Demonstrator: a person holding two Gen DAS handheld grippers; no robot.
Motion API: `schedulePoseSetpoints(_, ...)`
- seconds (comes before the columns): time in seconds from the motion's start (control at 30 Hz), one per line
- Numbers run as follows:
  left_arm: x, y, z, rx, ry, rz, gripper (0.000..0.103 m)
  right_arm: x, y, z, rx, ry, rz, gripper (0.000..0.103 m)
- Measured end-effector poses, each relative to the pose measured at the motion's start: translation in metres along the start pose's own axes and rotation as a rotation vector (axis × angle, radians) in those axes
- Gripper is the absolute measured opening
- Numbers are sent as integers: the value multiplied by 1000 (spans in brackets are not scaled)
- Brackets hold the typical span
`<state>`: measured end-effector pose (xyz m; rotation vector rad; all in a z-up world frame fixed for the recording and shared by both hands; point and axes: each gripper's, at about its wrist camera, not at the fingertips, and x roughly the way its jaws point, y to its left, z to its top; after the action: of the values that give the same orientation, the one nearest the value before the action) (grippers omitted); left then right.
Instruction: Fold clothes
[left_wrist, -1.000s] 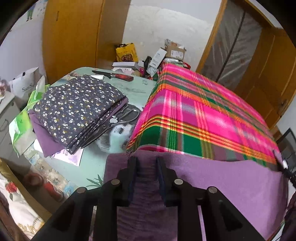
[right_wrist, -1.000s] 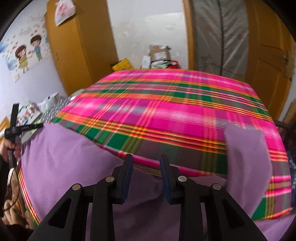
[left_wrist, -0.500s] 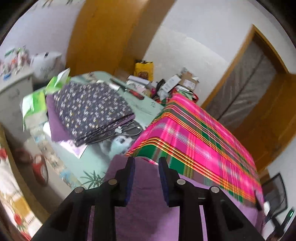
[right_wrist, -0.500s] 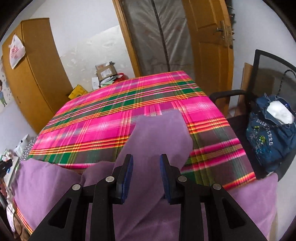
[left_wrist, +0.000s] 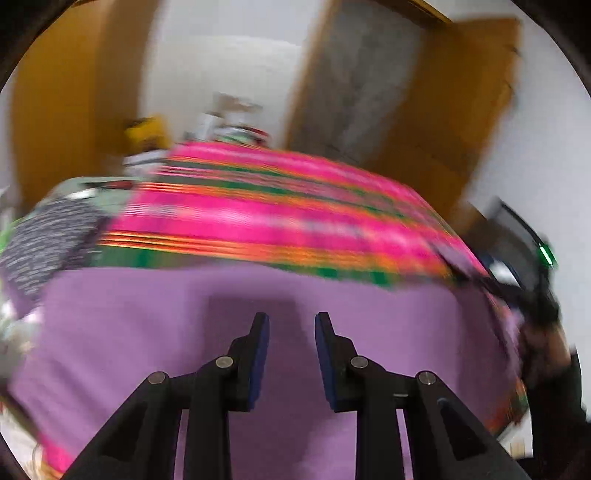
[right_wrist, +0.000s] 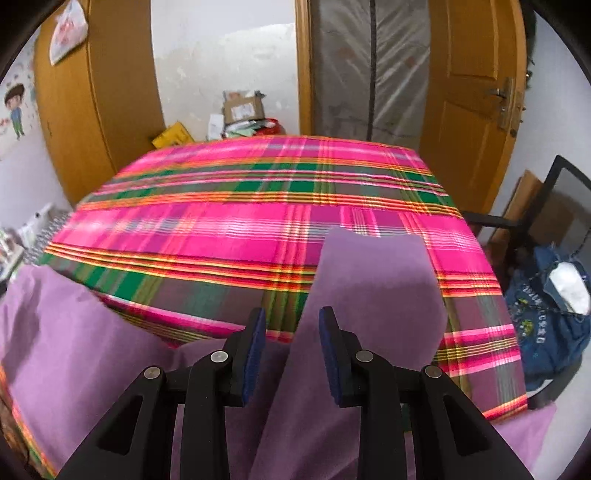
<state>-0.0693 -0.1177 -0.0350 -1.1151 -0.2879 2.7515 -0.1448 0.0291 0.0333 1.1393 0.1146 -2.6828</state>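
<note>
A purple garment (left_wrist: 147, 332) lies spread along the near edge of a table covered with a pink and green plaid cloth (left_wrist: 258, 221). My left gripper (left_wrist: 291, 325) hovers over the garment's middle, jaws apart, flat cloth showing between them; this view is blurred. In the right wrist view the garment (right_wrist: 74, 350) fills the lower left, and its sleeve (right_wrist: 376, 280) lies flat, reaching up onto the plaid cloth (right_wrist: 240, 221). My right gripper (right_wrist: 291, 321) stands open just above the sleeve's left edge. A dark hand-held shape (left_wrist: 535, 306), blurred, is at the right edge.
A folded floral stack (left_wrist: 40, 240) sits on the side table at the left. To the right of the table stand a black chair (right_wrist: 569, 177) and a blue denim bag (right_wrist: 546, 325). Cardboard boxes (right_wrist: 243, 107) pile up behind, between a wooden wardrobe and a door (right_wrist: 472, 92).
My left gripper has swept right, from the garment's end by the floral stack to over its middle. The right view swung right, then partly back; the sleeve now sits right of the fingers.
</note>
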Motion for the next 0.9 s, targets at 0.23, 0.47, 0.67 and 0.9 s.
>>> schedulePoseSetpoints(0.23,43,-65,-14,148,110,-2,26,12,-13,-12,25,58,-26,31)
schedulePoseSetpoints(0.47,48,-77,-22,164,112,26,26,6,-25,-20,89,14,26,23)
schedulePoseSetpoints(0.67,53,-79,-23,152,130,44,26,-2,-35,-22,169,-27,110,21)
schedulePoseSetpoints(0.9,59,-78,-28,145,148,54,26,1,-53,-28,278,-5,172,30)
